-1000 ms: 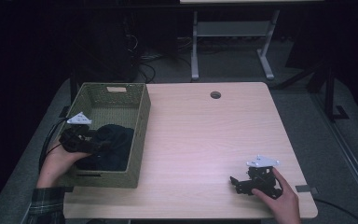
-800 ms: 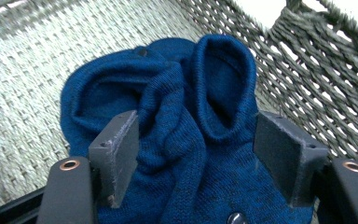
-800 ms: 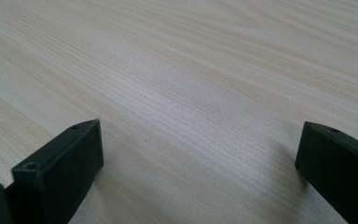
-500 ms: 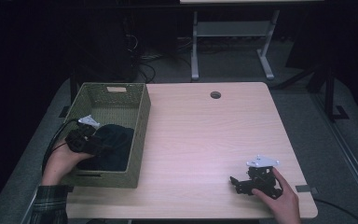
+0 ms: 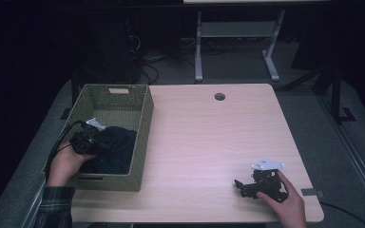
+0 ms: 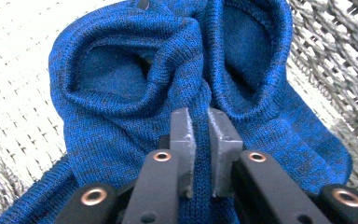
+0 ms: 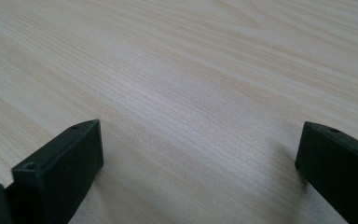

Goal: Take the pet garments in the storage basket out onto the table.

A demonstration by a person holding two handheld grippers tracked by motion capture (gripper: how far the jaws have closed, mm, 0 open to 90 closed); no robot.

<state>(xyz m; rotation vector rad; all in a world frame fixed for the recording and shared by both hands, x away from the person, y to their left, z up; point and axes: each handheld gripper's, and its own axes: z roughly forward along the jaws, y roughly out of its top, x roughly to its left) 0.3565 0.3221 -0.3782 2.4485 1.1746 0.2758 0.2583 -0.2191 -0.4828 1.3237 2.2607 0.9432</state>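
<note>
A blue knitted garment (image 6: pixel 135 93) lies crumpled in the woven basket (image 5: pixel 142 118) at the table's left; in the high view the garment (image 5: pixel 119 149) looks dark. My left gripper (image 6: pixel 200 135) is down inside the basket, shut on a fold of the knit pinched between its grey pads (image 6: pixel 182 140). In the high view the left gripper (image 5: pixel 88 141) sits at the garment's left side. My right gripper (image 5: pixel 241 185) rests low on the table near the front right corner, its jaws wide apart with bare wood between them (image 7: pixel 200 154).
The light wooden table (image 5: pixel 209 137) has a round cable hole (image 5: pixel 219 96) near its far edge. A metal stand (image 5: pixel 233 28) and cables sit on the dark floor behind. The basket's walls (image 6: pixel 335 60) close in around the garment.
My left gripper has moved right and down into the basket and closed on the garment. The right gripper has stayed in place.
</note>
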